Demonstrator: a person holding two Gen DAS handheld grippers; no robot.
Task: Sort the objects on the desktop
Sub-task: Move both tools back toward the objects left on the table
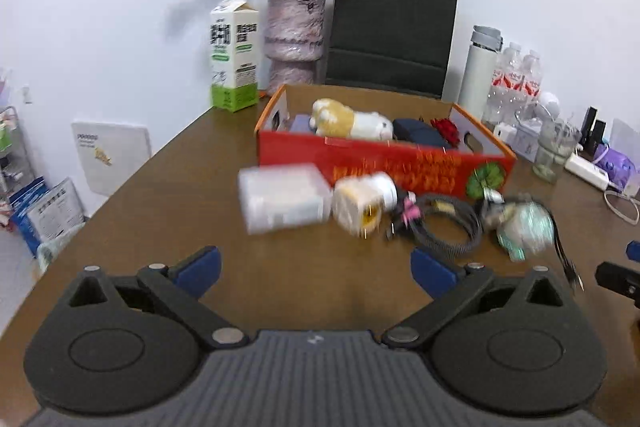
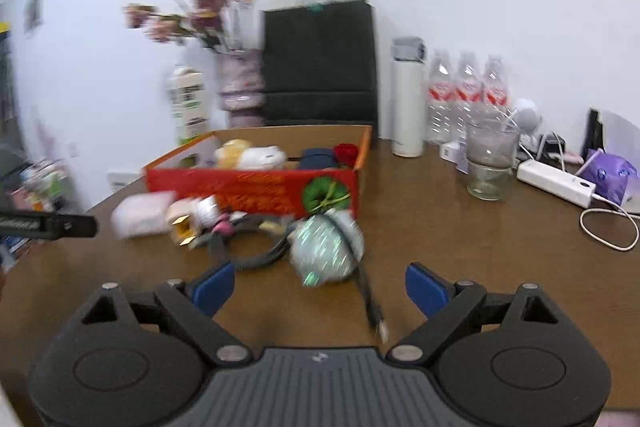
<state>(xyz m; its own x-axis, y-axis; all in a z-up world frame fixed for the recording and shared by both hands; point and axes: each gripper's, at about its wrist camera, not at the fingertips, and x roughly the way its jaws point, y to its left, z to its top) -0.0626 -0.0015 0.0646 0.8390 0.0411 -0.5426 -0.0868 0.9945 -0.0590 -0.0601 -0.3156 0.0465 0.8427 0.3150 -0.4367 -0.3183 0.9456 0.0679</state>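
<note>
The red box (image 1: 384,163) near the far edge of the surface (image 1: 200,167) already holds a plush toy (image 1: 352,119). A clear case (image 1: 284,199), jar (image 1: 364,203) and cable (image 1: 448,223) still wait outside it. The left gripper (image 1: 316,267) and right gripper (image 2: 320,287) both stand wide and empty.

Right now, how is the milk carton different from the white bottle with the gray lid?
The milk carton is a box shape with flat sides and a pointed folded top; the white bottle is round and slim with a gray cap. The carton has printed writing and a green band at its base; the bottle looks plain. The carton stands left of the vase, the bottle right of the black bag. Both stand upright on the table near the wall.
</note>
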